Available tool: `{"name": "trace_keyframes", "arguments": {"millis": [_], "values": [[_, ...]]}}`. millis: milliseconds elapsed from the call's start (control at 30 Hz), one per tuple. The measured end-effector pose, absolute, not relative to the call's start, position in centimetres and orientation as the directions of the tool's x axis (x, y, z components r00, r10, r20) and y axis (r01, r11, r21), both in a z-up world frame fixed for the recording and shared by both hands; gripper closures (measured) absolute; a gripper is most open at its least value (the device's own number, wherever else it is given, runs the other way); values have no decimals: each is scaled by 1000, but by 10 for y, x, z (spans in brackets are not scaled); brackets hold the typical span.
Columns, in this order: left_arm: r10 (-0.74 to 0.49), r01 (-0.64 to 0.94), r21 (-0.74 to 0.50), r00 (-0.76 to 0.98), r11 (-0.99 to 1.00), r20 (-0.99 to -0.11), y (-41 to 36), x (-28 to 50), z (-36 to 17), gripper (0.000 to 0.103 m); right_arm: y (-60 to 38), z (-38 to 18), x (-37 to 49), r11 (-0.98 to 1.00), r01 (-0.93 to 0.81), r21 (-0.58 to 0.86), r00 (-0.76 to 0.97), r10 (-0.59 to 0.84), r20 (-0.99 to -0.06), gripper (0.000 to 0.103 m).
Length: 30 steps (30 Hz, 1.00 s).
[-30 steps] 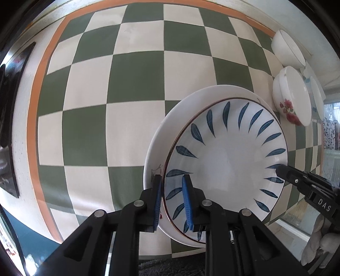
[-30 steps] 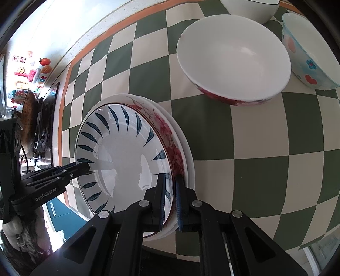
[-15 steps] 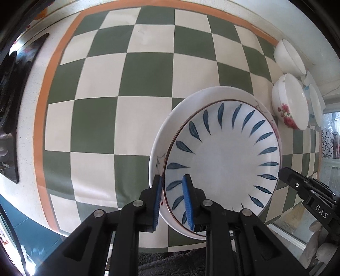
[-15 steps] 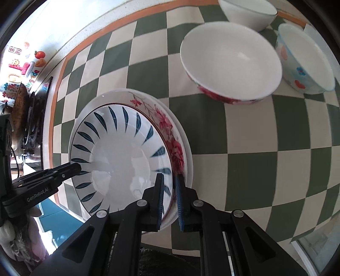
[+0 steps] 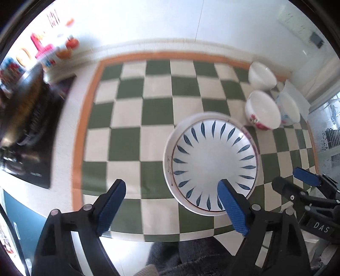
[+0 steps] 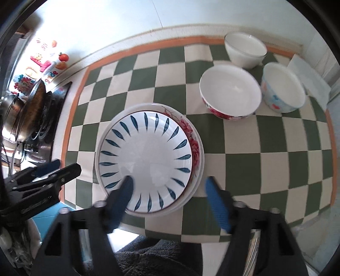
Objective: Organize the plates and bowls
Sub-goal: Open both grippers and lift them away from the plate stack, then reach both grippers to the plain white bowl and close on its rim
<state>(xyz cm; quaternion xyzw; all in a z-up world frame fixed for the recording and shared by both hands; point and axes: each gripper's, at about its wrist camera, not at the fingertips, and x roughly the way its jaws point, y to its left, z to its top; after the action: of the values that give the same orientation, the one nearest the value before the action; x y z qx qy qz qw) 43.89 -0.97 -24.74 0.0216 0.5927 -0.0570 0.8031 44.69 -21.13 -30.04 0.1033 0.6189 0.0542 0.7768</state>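
Observation:
A blue-leaf plate (image 5: 214, 161) (image 6: 146, 161) lies stacked in a larger red-flower plate (image 6: 194, 146) (image 5: 170, 138) on the checkered mat. My left gripper (image 5: 171, 195) is open and raised above the mat, its right finger over the plate's near rim. My right gripper (image 6: 169, 191) is open and raised over the stack's near right edge. Both are empty. Three bowls stand at the far right: a red-flower bowl (image 6: 230, 93) (image 5: 262, 111), a blue-pattern bowl (image 6: 283, 87) (image 5: 290, 109) and a white bowl (image 6: 245, 49) (image 5: 262, 77).
The green and cream checkered mat (image 5: 157, 110) (image 6: 265, 148) has an orange border. A stove with a pan (image 6: 27, 108) (image 5: 25, 106) stands at the left. The wall (image 6: 127, 19) runs behind. The counter's front edge is just below the grippers.
Both grippers let go of the plate stack, opened wide and pulled back and up. The stack now rests on the mat.

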Motion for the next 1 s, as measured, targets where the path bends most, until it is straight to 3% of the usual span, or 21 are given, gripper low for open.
{"name": "trace_keyframes", "arguments": {"millis": [67,300,733,1000], "values": [[-71,119,-33,329,992,-942,-11,431,-235,6,-209,-288,434,975,47,216,256,197,-946,19],[-87,111,-45,417,993,-905,-9,400,-197,5,-210,-229,384,985,75,153,397,112,-911,9],[-90,128,-30,498,991,-863,-14,349,-156,5,-206,-172,317,979,82,189,501,123,-857,6],[-156,145,-97,486,985,-860,-42,374,-161,5,-244,-169,321,941,103,323,537,221,-814,6]]}}
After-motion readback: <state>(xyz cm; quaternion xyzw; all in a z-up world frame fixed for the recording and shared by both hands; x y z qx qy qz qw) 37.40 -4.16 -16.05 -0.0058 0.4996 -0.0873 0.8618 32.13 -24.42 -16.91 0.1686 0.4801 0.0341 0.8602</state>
